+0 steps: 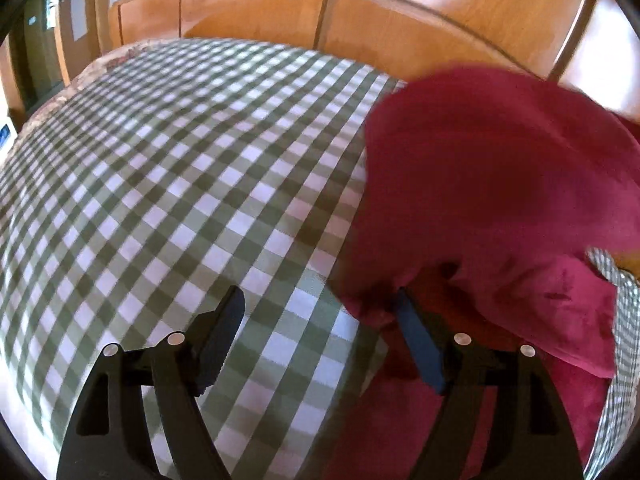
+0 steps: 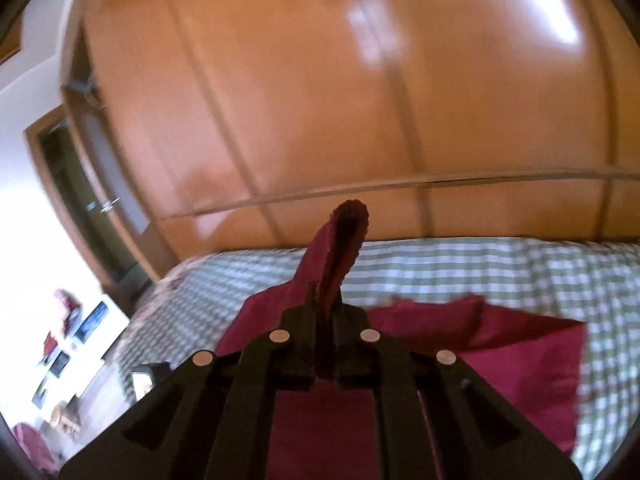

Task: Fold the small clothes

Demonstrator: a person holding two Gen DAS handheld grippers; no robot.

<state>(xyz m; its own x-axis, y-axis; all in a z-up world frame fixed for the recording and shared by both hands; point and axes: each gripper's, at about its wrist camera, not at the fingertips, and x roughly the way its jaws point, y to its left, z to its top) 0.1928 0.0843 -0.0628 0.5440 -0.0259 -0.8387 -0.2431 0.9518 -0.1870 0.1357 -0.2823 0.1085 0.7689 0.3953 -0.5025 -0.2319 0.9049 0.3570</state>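
A: From the left wrist, the left gripper (image 1: pixel 320 304) stood wide open over the green-and-white checked bedcover (image 1: pixel 168 184), holding nothing; its right finger (image 1: pixel 420 344) was tucked against the edge of the soft crimson cloth garment (image 1: pixel 500 184). It probably needed to close on that hem before any lift.

B: From the right wrist, the right gripper (image 2: pixel 325 304) was clamped shut on a raised fold of the garment (image 2: pixel 520 360). Keeping both corners level seemed wise. No container showed.
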